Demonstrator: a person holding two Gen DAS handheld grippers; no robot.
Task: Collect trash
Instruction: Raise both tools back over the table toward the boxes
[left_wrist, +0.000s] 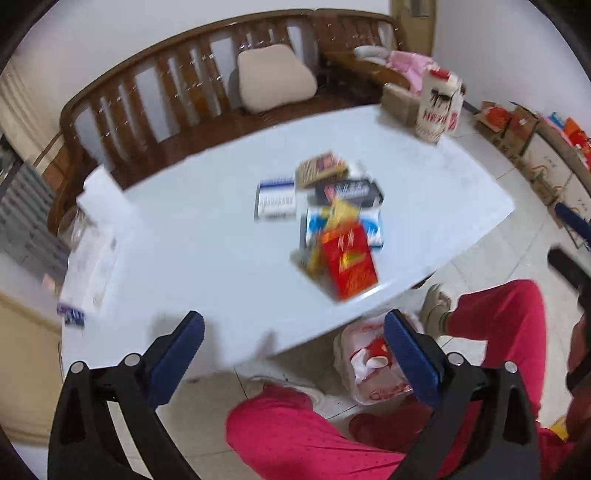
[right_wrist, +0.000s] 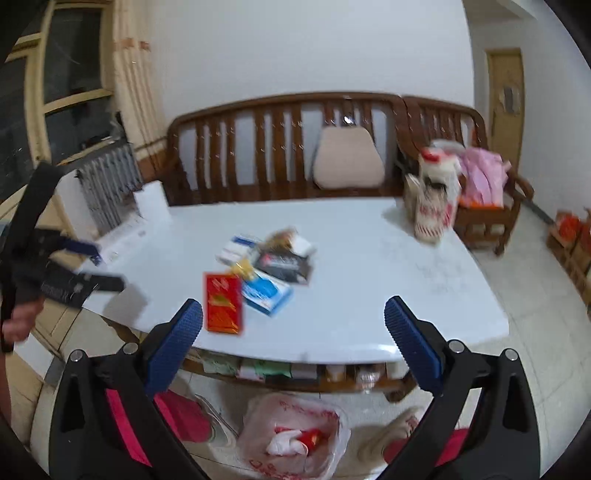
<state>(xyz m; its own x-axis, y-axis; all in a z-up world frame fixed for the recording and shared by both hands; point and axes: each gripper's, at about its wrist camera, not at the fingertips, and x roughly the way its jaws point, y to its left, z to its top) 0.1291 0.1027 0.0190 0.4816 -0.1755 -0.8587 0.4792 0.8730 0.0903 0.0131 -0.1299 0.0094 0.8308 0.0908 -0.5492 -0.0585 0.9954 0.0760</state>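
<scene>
A pile of empty packets lies mid-table: a red box (left_wrist: 349, 264) nearest the front edge, a blue-and-white box (left_wrist: 345, 229), a black box (left_wrist: 349, 192), a white-and-blue box (left_wrist: 276, 199) and a brown packet (left_wrist: 321, 168). The same red box (right_wrist: 223, 302) and pile show in the right wrist view. A plastic trash bag (right_wrist: 295, 435) holding red and white scraps sits on the floor under the table's front edge, also in the left wrist view (left_wrist: 369, 365). My left gripper (left_wrist: 293, 332) is open and empty above the table's near edge. My right gripper (right_wrist: 293, 321) is open and empty over the front edge.
The white table (left_wrist: 184, 240) stands before a wooden bench (right_wrist: 280, 147) with a beige cushion (right_wrist: 347, 162). A printed bag (right_wrist: 434, 206) stands at the far right corner. Tissue packs (left_wrist: 92, 258) lie at the left edge. Cartons (left_wrist: 517, 136) line the right wall. My red-trousered legs (left_wrist: 295, 432) are below.
</scene>
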